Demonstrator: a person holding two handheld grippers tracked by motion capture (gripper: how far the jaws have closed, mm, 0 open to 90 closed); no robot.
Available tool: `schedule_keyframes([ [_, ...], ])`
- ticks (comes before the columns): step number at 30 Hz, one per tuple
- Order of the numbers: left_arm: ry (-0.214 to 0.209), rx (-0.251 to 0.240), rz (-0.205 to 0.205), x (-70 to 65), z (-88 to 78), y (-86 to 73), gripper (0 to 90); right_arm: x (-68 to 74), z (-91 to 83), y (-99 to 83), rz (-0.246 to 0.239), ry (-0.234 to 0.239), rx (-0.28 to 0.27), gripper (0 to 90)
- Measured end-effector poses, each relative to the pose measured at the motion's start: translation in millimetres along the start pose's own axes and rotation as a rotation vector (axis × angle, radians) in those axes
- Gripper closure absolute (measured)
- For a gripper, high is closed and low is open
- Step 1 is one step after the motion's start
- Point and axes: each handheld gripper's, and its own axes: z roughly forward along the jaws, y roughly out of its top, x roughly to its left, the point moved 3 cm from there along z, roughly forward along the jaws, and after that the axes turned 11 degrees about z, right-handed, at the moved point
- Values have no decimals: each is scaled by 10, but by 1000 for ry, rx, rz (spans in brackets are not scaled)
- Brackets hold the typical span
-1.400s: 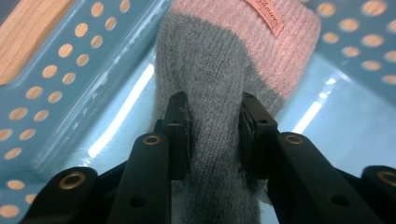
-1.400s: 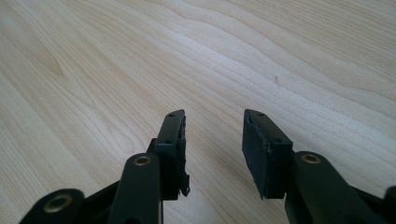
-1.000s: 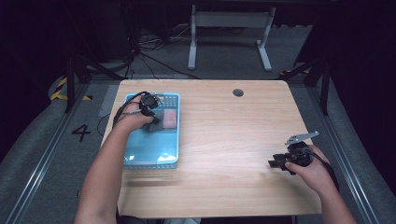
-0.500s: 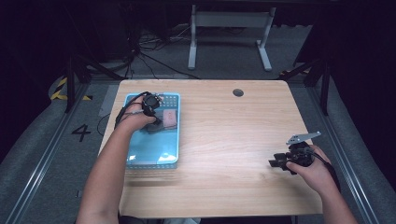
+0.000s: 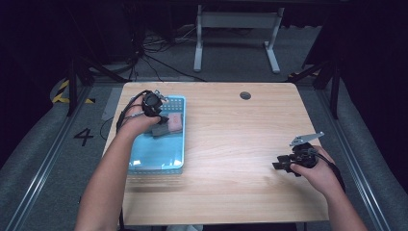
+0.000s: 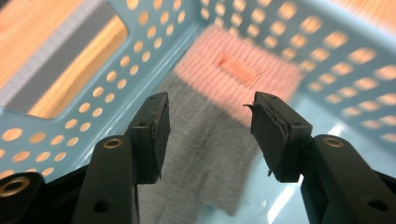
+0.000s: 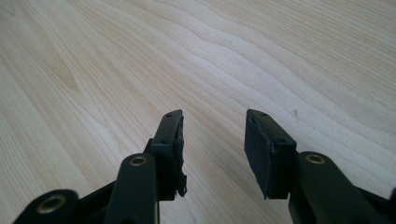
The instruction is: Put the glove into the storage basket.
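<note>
We see the left gripper with its 2 fingers just spread apart, pinching nothing; the grey cloth lies below them, in the basket at the counter's left edge.

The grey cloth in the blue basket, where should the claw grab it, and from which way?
Probably from above, on the grey cloth's near end, the part in the middle of the blue basket. It lies flat and limp, so pinching a fold there should lift it. Its far end meets the pink cloth by the holed wall, where there is less room. The left gripper hangs over it, jaws open, having just been opening.
</note>
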Motion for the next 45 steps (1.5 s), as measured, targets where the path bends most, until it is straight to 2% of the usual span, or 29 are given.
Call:
schedule_keyframes([
  [2,2,8,-40,-41,-91,3,494,-3,22,25,-7,3,3,583],
  [3,9,8,-44,-64,-133,6,494,-5,34,38,-12,5,4,582],
  [8,-7,-59,-88,-211,-338,23,493,11,85,99,-28,17,9,580],
  [13,-13,-97,-118,-402,-531,28,501,43,112,178,-48,26,5,579],
  [20,-26,-162,-108,-726,-789,54,474,89,159,260,-71,41,14,575],
  [25,-47,-205,-93,-1009,-940,79,453,97,169,287,-77,47,15,568],
  [28,-57,-219,-63,-1196,-998,110,441,91,179,282,-75,44,20,568],
  [35,-101,-242,-13,-1539,-999,182,425,99,183,264,-72,45,22,566],
  [36,-124,-245,-9,-1582,-982,189,423,98,181,260,-71,45,20,566],
  [39,-182,-260,-4,-1710,-897,198,421,85,169,245,-69,42,22,566],
  [45,-227,-257,23,-1927,-694,214,412,73,162,226,-64,45,22,564],
])
